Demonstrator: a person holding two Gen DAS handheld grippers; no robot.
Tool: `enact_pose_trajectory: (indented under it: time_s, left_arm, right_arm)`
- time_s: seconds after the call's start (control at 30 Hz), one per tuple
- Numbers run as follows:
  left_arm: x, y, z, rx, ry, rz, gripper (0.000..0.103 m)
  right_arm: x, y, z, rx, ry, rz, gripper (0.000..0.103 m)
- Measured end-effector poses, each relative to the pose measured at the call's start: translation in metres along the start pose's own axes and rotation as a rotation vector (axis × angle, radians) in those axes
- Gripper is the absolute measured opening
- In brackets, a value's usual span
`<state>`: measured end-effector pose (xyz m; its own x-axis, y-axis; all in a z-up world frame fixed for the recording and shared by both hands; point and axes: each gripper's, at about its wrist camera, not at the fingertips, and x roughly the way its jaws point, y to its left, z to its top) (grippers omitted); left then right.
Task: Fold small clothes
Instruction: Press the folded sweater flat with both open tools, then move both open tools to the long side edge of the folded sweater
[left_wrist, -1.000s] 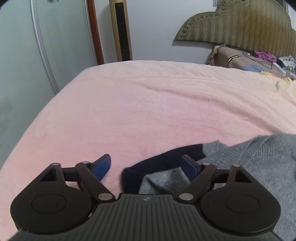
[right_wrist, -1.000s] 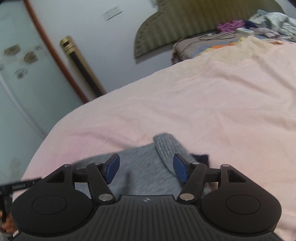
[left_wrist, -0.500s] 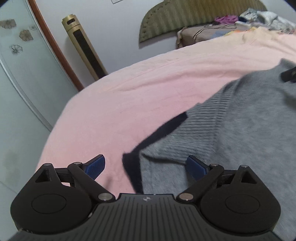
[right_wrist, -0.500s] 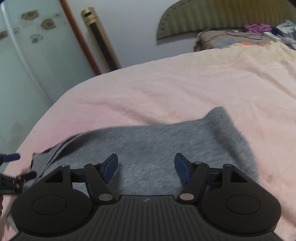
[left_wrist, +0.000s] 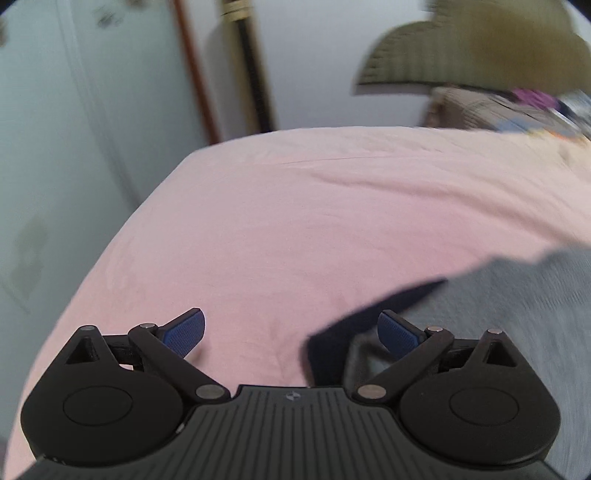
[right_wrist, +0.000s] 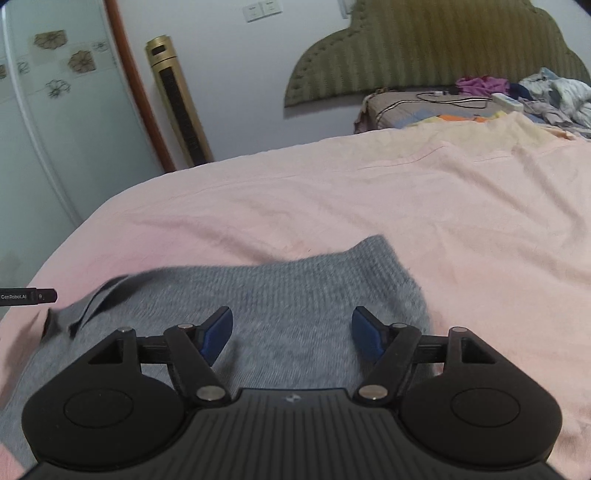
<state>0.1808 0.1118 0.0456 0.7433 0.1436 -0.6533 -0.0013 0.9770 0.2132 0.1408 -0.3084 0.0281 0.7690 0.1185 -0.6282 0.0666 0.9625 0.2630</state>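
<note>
A grey knit garment (right_wrist: 295, 291) with a dark navy edge lies flat on the pink bed sheet (right_wrist: 369, 192). In the right wrist view it fills the near middle; my right gripper (right_wrist: 291, 332) is open and empty just above it. In the left wrist view, which is blurred, the garment (left_wrist: 517, 295) is at the lower right with its navy edge (left_wrist: 369, 317) near my right finger. My left gripper (left_wrist: 291, 328) is open and empty, mostly over bare sheet (left_wrist: 295, 221) beside the garment's left edge. The left gripper's tip (right_wrist: 29, 296) shows at the far left of the right wrist view.
A green padded headboard (right_wrist: 424, 48) and a pile of clothes and cables (right_wrist: 517, 92) are at the far right. A gold tower fan (right_wrist: 177, 99) and a glass wardrobe door (right_wrist: 44, 110) stand beyond the bed's left edge.
The left gripper has swung left, off the garment, and now looks mostly at bare sheet. The right gripper's view has shifted a little; the garment lies spread flat under it.
</note>
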Motion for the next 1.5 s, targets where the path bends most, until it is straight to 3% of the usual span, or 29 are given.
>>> enact_pose_trajectory:
  time_s: [0.17,0.23,0.33,0.43,0.6,0.77,1.0,1.1,1.3,1.5]
  left_arm:
    - [-0.008,-0.030,-0.017,0.215,-0.001,-0.116,0.100]
    - [0.001,-0.037,-0.022,0.241,0.013,-0.096,0.100]
    - [0.027,-0.035,-0.015,0.184,0.060,-0.042,0.100]
    - [0.040,-0.024,-0.001,0.051,0.089,0.000,0.100]
    - [0.028,-0.002,0.007,-0.096,0.084,0.017,0.100]
    - [0.006,-0.013,-0.007,-0.036,0.055,0.001,0.102]
    - [-0.023,-0.033,-0.063,0.038,0.064,-0.062,0.102]
    - [-0.025,-0.036,-0.081,0.074,0.047,-0.030,0.103]
    - [-0.032,-0.035,-0.085,0.021,0.043,-0.023,0.103]
    - [-0.035,-0.037,-0.087,-0.008,0.048,-0.024,0.103]
  right_arm:
    - [-0.001,0.001,-0.006,-0.016,0.016,-0.005,0.074]
    - [-0.003,0.002,-0.006,-0.005,0.015,0.003,0.074]
    - [-0.003,0.002,-0.006,-0.011,0.020,0.006,0.076]
    - [-0.004,0.002,-0.007,-0.013,0.015,-0.005,0.076]
    - [-0.008,-0.004,-0.007,0.010,-0.011,-0.050,0.076]
    - [-0.011,-0.002,-0.013,-0.029,0.002,-0.082,0.079]
    - [-0.017,0.000,-0.031,-0.076,0.017,-0.099,0.086]
    - [-0.016,-0.006,-0.040,-0.096,0.048,-0.188,0.086]
    - [-0.041,-0.011,-0.055,-0.035,-0.012,-0.167,0.086]
    - [-0.031,-0.006,-0.069,-0.068,0.004,-0.210,0.088]
